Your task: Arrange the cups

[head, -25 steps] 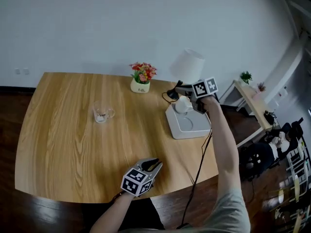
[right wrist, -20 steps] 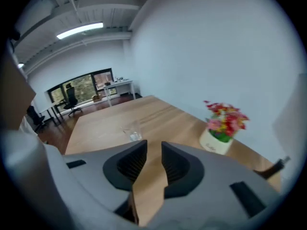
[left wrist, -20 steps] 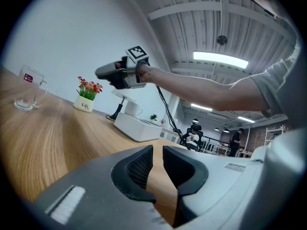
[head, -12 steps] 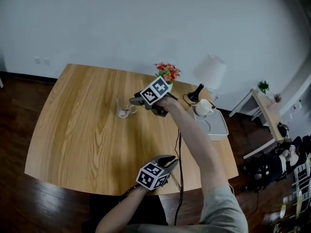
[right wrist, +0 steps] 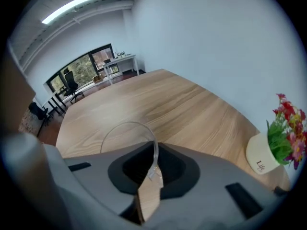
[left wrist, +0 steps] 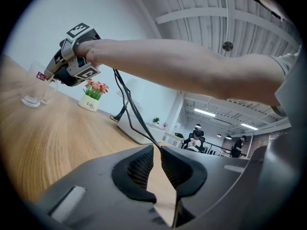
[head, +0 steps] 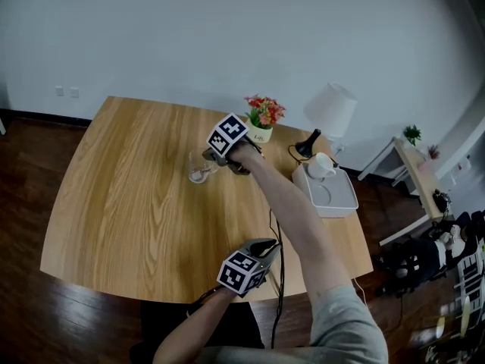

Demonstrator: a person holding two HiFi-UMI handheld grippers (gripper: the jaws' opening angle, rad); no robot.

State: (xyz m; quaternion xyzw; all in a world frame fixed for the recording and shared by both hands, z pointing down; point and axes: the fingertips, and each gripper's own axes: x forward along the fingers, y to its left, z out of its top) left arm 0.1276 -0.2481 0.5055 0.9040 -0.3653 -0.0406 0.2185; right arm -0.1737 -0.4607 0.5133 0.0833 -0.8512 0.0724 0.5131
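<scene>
With the right tongs just closed on the rim of the glass cup, near the middle of the table's far edge, the pick-up looks in hand; next probably comes a level lift toward the white tray at the far right corner, left tongs shut and empty

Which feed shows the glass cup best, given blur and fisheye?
Head view: sharp, evenly lit, no glare, but the glass cup reads faint against the table. Right gripper view: strong fisheye, dark corners; only its thin rim shows, crisp and close. Left gripper view: heavy distortion, cup small at the far left.
</scene>
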